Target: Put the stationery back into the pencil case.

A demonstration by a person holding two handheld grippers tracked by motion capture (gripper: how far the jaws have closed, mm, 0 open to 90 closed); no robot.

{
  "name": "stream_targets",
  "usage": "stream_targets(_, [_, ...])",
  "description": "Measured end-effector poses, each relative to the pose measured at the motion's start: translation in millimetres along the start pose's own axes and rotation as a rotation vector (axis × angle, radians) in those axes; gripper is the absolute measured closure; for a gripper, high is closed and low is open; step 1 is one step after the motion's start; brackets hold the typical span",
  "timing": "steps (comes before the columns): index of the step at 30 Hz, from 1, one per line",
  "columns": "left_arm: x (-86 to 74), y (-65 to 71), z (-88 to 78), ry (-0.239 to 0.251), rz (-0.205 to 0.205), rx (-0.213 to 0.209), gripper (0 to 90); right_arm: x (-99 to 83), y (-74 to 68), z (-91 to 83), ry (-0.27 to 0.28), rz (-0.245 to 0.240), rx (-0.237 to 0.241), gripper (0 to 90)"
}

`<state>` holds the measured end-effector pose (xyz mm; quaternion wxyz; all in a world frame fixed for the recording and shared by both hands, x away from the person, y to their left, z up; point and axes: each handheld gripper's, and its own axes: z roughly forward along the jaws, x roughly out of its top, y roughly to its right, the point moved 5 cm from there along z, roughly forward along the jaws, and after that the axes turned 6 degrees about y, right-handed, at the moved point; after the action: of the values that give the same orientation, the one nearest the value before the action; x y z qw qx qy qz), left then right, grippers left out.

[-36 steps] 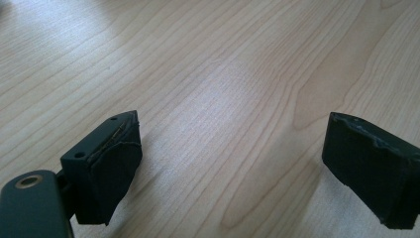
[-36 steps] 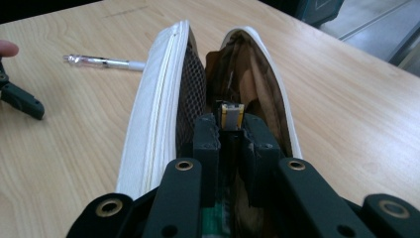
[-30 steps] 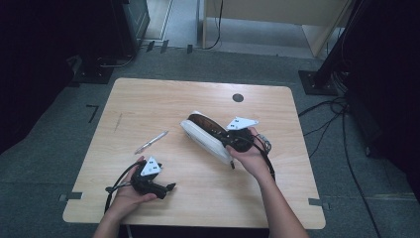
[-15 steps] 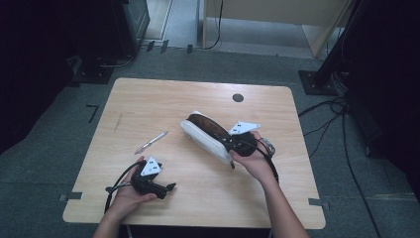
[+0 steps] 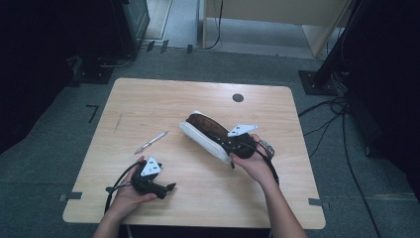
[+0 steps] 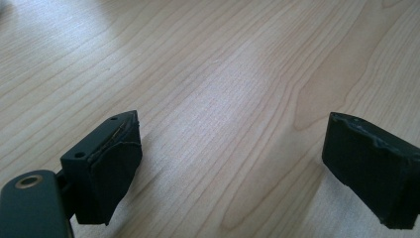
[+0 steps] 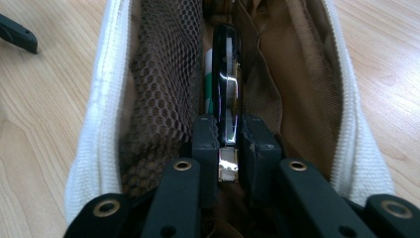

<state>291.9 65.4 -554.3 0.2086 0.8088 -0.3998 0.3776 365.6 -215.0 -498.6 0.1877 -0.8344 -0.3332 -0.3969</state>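
Right claw (image 7: 229, 144), its jaws pressed on a slim dark pen-like object (image 7: 227, 84) with a glossy barrel and metal end, reached into the open white pencil case (image 5: 204, 140) near the middle of the desk (image 5: 148, 99). Largest on the wooden top, the pouch lay with its long axis running from the desk's centre toward the near right corner, its open mouth facing the right hand (image 5: 255, 166). Brown lining and a dark mesh pocket (image 7: 163, 79) showed inside, the held object pointing lengthwise along the case between them. Left claw (image 6: 233, 173) rested near the front left edge, jaws spread wide over bare wood. A light pen (image 5: 151, 142) lay left of the pouch, well apart from it, angled toward the far right corner. Open board surrounded the case on every side.
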Motion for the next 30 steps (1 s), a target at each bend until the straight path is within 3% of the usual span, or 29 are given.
stream_targets(10, [0.0,0.0,0.0,0.0,0.001,0.001,8.8,2.7,2.8,-7.0,0.036,0.006,-0.003,72.3])
stream_targets(24, [0.2,-0.6,-0.9,-0.001,0.002,0.008,9.6,22.5,4.2,-38.8,0.171,0.007,-0.025,74.3])
stream_targets(26, [0.9,-1.3,-2.1,0.009,-0.002,0.021,14.2,24.5,4.2,-44.2,0.187,0.013,-0.028,74.2])
stream_targets(30, [3.5,-6.2,-8.3,0.051,-0.035,0.026,14.2,24.6,5.5,-54.4,0.207,0.009,-0.037,73.3])
